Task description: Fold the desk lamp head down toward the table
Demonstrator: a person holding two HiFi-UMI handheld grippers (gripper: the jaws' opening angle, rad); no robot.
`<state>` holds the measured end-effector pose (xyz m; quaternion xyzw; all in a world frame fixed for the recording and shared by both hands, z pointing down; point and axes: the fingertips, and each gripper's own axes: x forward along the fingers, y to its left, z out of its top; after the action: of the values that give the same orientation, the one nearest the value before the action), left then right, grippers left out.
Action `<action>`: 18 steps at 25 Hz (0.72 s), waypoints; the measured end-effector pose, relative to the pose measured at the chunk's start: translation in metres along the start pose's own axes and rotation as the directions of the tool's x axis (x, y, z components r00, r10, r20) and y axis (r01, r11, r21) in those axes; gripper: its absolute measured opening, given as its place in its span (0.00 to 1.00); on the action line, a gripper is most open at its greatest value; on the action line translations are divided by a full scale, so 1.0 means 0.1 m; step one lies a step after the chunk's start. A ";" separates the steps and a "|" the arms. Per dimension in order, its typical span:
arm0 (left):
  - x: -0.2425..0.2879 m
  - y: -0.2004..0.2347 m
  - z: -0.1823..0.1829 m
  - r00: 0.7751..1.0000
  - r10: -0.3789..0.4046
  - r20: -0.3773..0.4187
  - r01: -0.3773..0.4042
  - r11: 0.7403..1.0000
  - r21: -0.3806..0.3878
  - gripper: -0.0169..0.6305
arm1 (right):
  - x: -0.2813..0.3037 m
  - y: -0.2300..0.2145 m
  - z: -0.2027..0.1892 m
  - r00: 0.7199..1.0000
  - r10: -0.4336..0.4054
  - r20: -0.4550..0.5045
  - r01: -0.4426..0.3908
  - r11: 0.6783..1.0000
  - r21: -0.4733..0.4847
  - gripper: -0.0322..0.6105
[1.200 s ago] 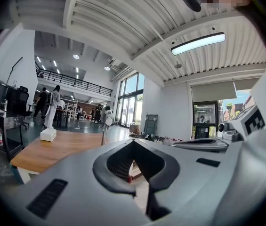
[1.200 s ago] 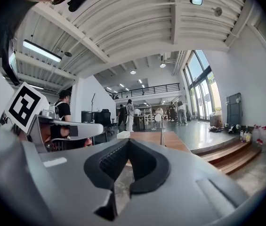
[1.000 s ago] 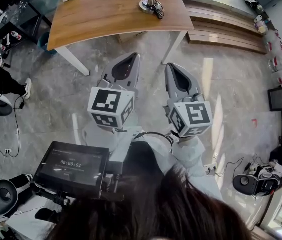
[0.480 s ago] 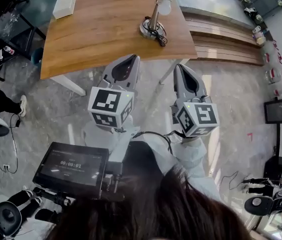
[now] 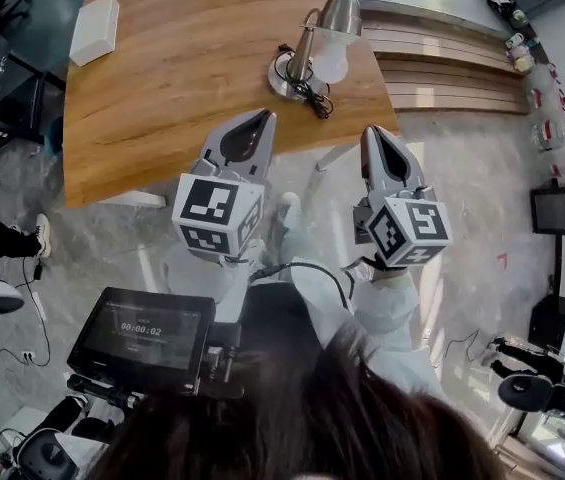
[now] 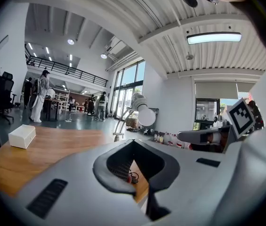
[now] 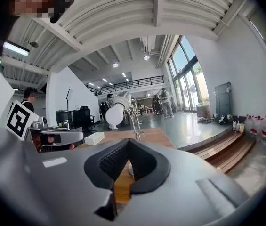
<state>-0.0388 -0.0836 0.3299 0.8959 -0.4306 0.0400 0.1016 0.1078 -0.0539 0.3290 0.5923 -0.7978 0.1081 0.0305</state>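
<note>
Silver metal desk lamp (image 5: 307,48): job not started, head up high, whole fold left to do.

Head view: stands on the brown wooden table (image 5: 162,118), near its right edge, at 1 o'clock from both grippers. Round base flat on the wood, black cord (image 5: 312,96) bunched beside it. Long stem runs from the base up toward 1 o'clock, with the shiny head at the far end. Left gripper (image 5: 264,117) pinched tight with nothing in it, tips over the near table edge. Right gripper (image 5: 374,131) pinched tight too, empty, out over the grey floor. Both well apart from the lamp. Small white box (image 5: 94,28) far off at 10 o'clock.

Left gripper view: lamp (image 6: 135,111) straight ahead at 12 o'clock past the closed tips (image 6: 133,143). Thin stem nearly upright, curving over at the top. White bulb faces down and toward 4 o'clock. Looks like a reach forward is needed first.

Right gripper view: lamp (image 7: 123,108) at 12 o'clock, beyond the closed tips (image 7: 129,141). Stem upright, bulb tipped toward 8 o'clock. Nothing between the jaws.
</note>
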 end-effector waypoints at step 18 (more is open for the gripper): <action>1.74 0.86 0.25 0.999 0.020 -0.042 -0.020 1.000 -0.001 0.03 | 1.82 -0.80 0.30 0.964 0.246 -0.100 -0.243 0.969 0.048 0.05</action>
<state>0.0030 -0.2738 0.3460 0.8905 -0.4373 0.0596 0.1109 0.1324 -0.2532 0.3427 0.4833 -0.8601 0.1561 0.0484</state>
